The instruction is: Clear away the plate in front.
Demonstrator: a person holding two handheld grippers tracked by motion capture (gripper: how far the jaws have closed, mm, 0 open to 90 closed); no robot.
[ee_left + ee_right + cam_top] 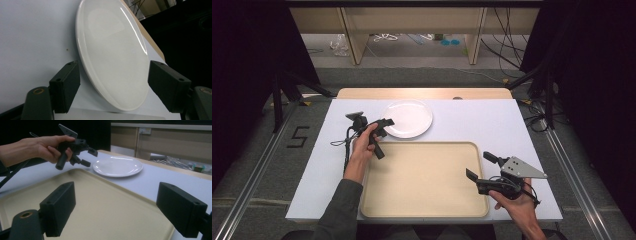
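A white plate (407, 118) lies on the white tabletop, just beyond a beige tray (427, 145). My left gripper (386, 128), held in a hand, is at the plate's left rim and is open. In the left gripper view the plate (112, 47) fills the space ahead, and its near rim sits between the spread jaws of my left gripper (115, 83) without the pads pressing on it. My right gripper (480, 166) hovers open over the tray's right side with nothing between its jaws. The right gripper view shows the tray (100, 187) beneath my right gripper (120, 207), with the plate (117, 166) and left gripper (85, 155) farther off.
The white tabletop (477, 120) has bare room to the right of the plate. A wooden strip (422, 93) runs along its far edge. Black stands and cables are on the floor on both sides, and wooden furniture legs stand behind.
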